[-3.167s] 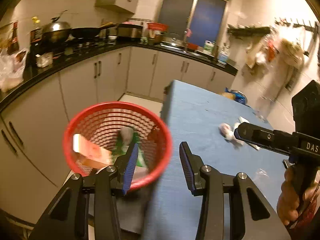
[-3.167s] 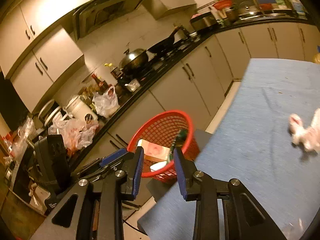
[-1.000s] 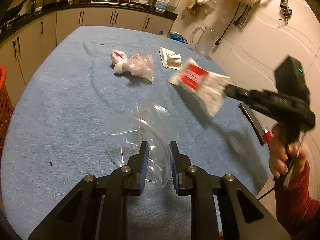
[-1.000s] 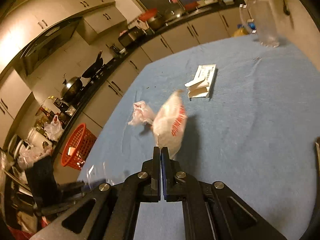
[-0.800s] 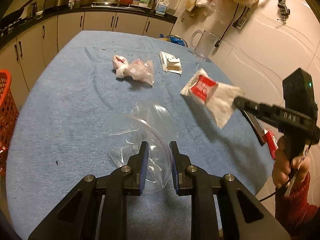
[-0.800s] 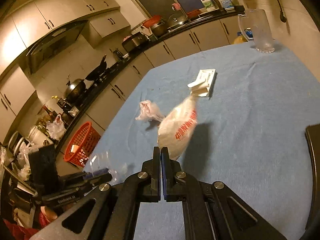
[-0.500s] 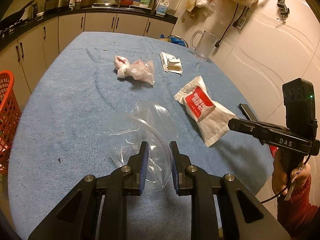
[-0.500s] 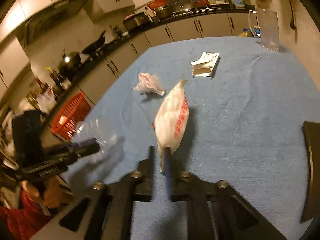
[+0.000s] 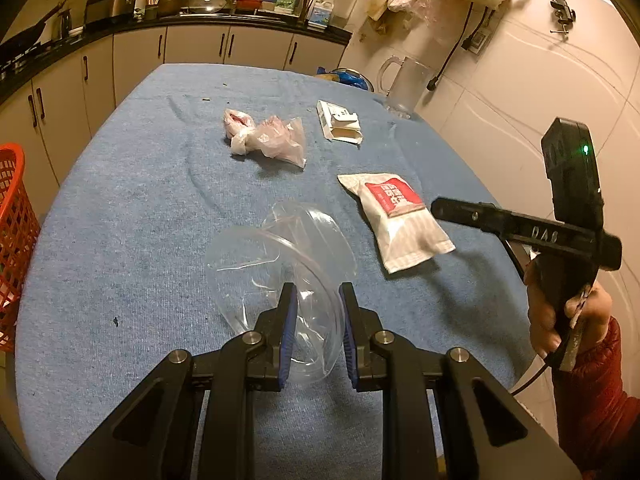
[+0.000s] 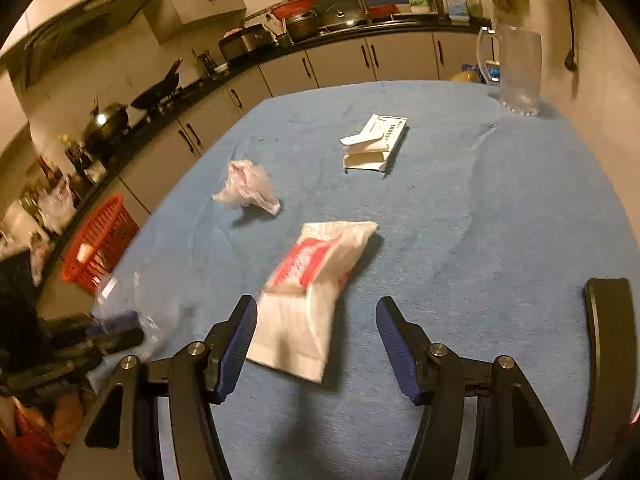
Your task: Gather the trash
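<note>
The left claw (image 9: 316,320) is clamped on a clear plastic container (image 9: 280,256), its blue pads (image 9: 289,332) pressing the crumpled rim from both sides; the container rests on the table (image 9: 120,220), which is covered in blue cloth. The right claw (image 10: 314,344) stands wide apart and grips nothing. A white pouch (image 10: 316,292) with a red label lies flat on the cloth, its near end between the right claw's fingers (image 10: 240,332), closer to the left one; whether it touches that finger cannot be told. From the left wrist view the same pouch (image 9: 396,220) lies to the right of the container, just beside it, with the right claw's tip (image 9: 440,206) near its edge. Farther along the table sit a crumpled plastic bag (image 9: 266,138) with pinkish contents and, to its right, an opened white carton (image 9: 340,126); the two are apart. A clear jug (image 9: 404,84) stands upright at the far right corner of the table. A red mesh basket (image 10: 100,240) stands off the table on its left side, with scraps visible inside. A dark flat object (image 10: 610,320) lies at the table's near right edge; its nature cannot be told.
</note>
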`<action>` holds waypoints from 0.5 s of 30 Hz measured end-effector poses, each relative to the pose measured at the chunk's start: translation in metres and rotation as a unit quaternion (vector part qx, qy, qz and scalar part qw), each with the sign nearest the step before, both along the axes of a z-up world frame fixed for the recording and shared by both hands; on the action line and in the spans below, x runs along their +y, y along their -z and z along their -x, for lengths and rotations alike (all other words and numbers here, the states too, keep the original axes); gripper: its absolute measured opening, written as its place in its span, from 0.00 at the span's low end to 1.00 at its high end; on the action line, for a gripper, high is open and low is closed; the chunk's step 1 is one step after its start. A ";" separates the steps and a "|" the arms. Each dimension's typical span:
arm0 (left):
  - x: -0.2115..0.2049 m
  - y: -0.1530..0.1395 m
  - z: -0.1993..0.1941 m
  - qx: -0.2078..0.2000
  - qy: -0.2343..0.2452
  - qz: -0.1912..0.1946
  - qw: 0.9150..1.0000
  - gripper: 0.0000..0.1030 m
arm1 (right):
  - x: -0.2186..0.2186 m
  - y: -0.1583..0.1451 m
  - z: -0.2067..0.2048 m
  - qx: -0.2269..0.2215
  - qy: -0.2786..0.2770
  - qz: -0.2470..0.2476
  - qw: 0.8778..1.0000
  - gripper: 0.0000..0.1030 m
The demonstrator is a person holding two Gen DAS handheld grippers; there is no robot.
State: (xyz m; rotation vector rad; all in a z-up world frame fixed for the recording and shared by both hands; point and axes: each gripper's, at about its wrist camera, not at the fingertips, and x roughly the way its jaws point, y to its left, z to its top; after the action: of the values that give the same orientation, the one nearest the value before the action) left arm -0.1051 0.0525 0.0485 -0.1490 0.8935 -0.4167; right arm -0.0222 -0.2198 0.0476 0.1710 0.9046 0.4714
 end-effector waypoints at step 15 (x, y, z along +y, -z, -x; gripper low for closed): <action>0.021 -0.010 0.002 -0.021 -0.028 -0.003 0.999 0.20 | 0.041 0.017 -0.008 0.031 -0.005 0.016 0.999 0.32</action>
State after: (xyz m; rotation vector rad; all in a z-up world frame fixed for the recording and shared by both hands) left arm -0.1066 0.0733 0.0583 -0.1587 0.8465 -0.3638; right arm -0.0140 -0.1792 0.0308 0.1535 0.9729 0.4625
